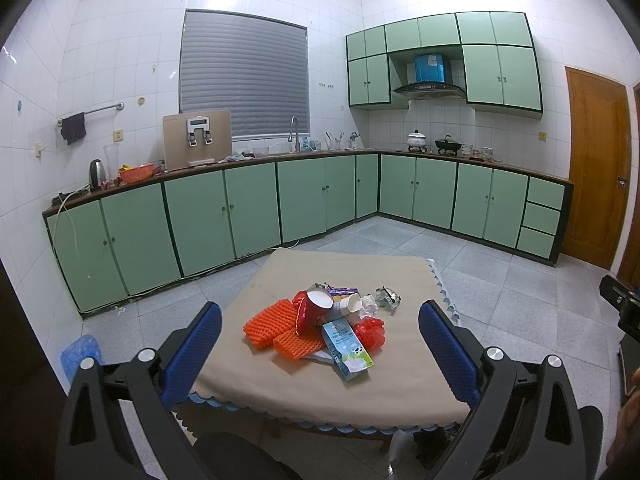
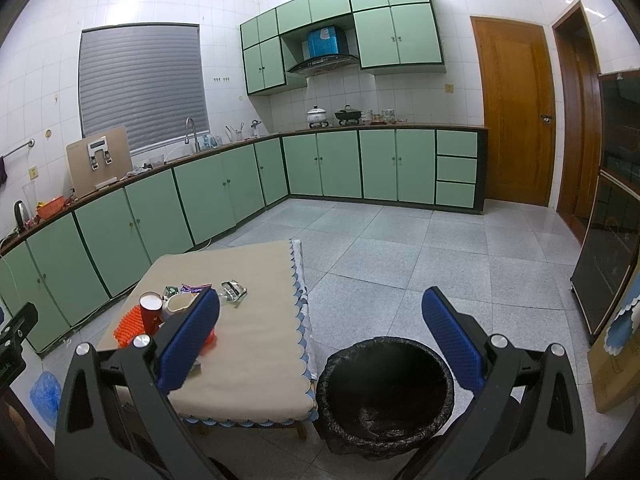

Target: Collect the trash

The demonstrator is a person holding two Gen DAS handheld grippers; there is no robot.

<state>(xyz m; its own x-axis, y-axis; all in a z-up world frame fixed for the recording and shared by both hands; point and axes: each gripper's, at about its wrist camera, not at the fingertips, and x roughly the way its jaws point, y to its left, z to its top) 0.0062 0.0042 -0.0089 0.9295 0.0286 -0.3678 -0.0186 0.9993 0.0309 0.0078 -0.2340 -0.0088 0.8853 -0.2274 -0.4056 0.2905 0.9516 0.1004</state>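
Hovering wide open and empty, my left claw (image 1: 320, 344) faces the trash (image 1: 320, 320) ahead; right claw (image 2: 320, 340), equally open and empty, frames the bin (image 2: 386, 394). Next: descend, pinch the carton (image 1: 347, 350).

Trash pile (image 1: 320, 326) on cloth-covered table (image 1: 400, 392)

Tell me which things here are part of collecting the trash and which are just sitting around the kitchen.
Part of the job:
red paper cup
white paper cup
milk carton
orange foam nets
red plastic bag
crumpled clear wrapper
black-lined trash bin

Just sitting around:
electric kettle
orange basket
water dispenser
white pot
black wok
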